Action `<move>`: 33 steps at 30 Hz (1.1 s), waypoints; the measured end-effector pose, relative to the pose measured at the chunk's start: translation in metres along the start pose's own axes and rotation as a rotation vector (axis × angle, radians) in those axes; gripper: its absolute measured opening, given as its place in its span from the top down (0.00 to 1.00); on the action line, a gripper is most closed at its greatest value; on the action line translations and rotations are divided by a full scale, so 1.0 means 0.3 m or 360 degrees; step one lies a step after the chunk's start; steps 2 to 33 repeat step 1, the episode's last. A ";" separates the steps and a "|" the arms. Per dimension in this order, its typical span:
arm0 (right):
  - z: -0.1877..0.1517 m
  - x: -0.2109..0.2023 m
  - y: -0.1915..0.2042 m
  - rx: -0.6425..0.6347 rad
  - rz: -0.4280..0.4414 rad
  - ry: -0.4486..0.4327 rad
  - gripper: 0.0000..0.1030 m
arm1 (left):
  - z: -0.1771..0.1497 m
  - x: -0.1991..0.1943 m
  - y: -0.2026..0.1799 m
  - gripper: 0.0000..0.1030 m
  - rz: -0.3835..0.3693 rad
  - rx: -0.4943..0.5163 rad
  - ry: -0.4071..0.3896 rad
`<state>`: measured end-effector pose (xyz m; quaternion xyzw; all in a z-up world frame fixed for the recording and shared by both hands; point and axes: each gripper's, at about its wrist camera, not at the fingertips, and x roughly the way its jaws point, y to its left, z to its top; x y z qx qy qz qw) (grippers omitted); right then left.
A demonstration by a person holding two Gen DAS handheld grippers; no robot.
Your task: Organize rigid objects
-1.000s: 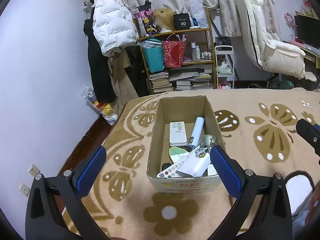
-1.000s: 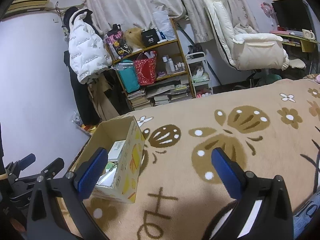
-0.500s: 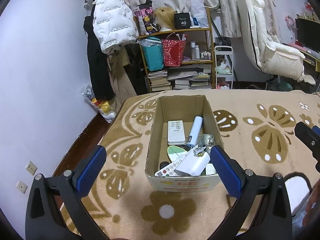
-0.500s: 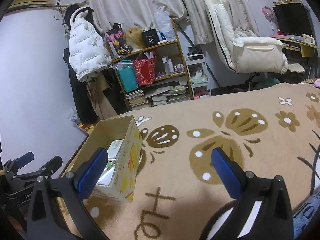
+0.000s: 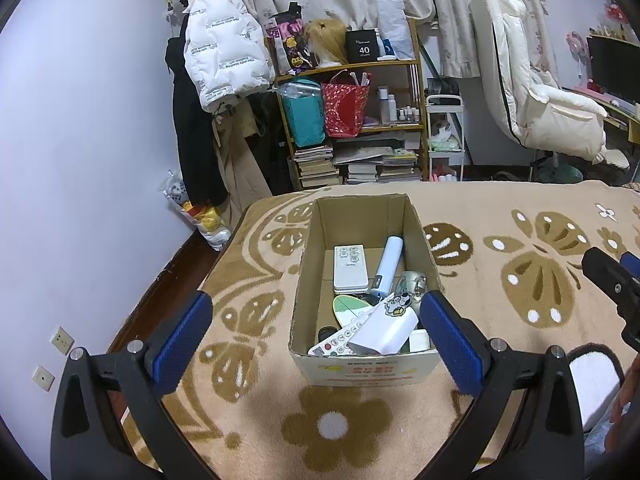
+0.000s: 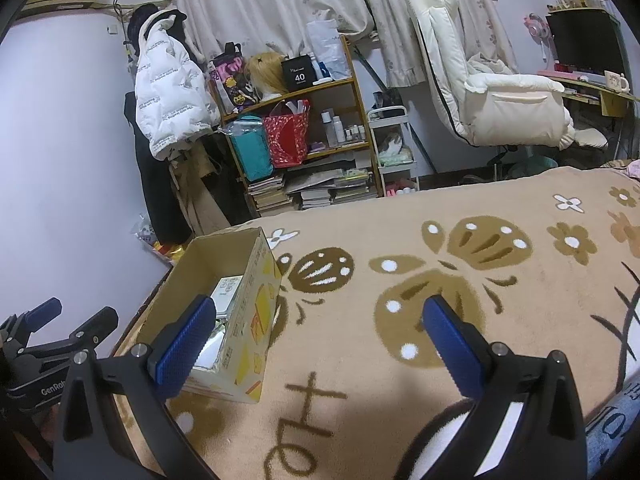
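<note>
An open cardboard box (image 5: 360,212) stands on the tan patterned blanket (image 5: 520,216). Inside lie a white remote (image 5: 350,268), a pale blue tube (image 5: 387,264), a second remote with coloured buttons (image 5: 338,339), a white case with a cartoon sticker (image 5: 386,326) and other small items. My left gripper (image 5: 316,338) is open and empty, held just in front of the box. My right gripper (image 6: 318,342) is open and empty over the blanket, with the box (image 6: 256,304) at its left finger. Its fingertips show in the left wrist view (image 5: 608,276).
A shelf (image 5: 352,120) with bags, books and bottles stands past the bed's far edge. A white jacket (image 5: 224,52) hangs at the left. A white chair (image 5: 536,92) and a desk are at the right. Floor lies left of the bed.
Both grippers have drawn back and risen slightly, so the box sits a little farther off. Both stay open and empty.
</note>
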<state>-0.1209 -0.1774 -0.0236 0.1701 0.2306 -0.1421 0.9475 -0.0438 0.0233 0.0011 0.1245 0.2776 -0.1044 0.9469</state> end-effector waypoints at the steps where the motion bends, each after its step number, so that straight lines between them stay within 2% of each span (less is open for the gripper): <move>1: 0.001 0.003 0.004 0.0001 0.0001 0.0001 0.00 | 0.001 0.001 0.002 0.00 0.0000 -0.0004 0.0003; 33: 0.001 0.003 0.004 0.0001 0.0001 0.0001 0.00 | 0.001 0.001 0.002 0.00 0.0000 -0.0004 0.0003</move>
